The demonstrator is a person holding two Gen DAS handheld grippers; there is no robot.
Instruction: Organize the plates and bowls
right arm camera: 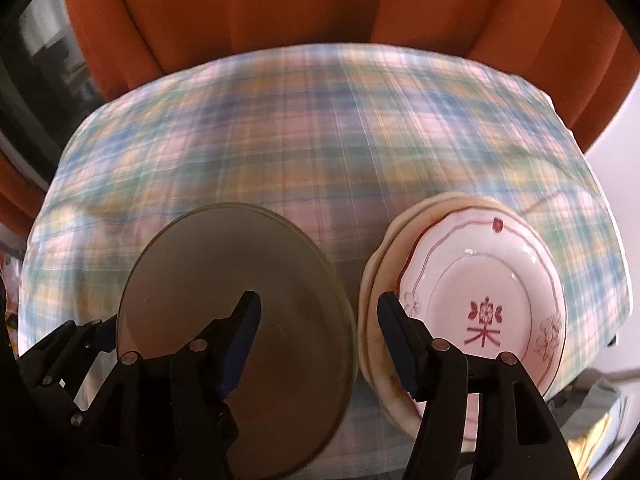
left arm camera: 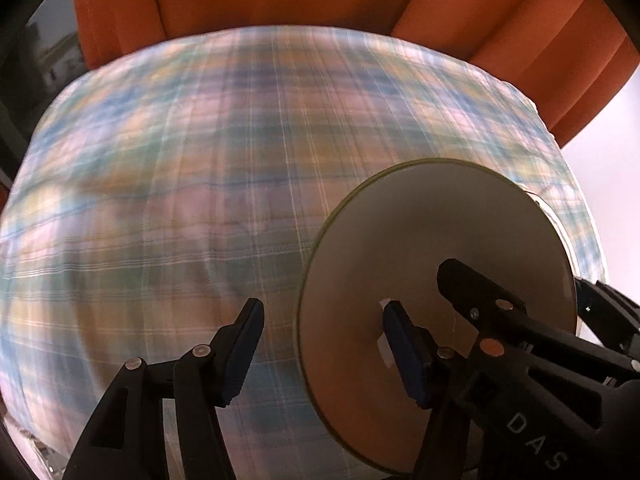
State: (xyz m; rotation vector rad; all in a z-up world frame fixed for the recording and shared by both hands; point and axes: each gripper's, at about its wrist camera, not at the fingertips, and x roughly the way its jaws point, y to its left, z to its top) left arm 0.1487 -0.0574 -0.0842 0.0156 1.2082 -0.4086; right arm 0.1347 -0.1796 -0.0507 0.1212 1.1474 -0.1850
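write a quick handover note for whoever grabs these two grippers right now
Left gripper: fingers spread, holding nothing, straddling the green plate's left rim.
Right gripper: fingers spread, holding nothing, between the green plate and the plate stack.
Patterned plate tops the stack on the plaid tablecloth.
Done: some plates stacked.
Left: green plate probably joins the stack. No bowls in view.
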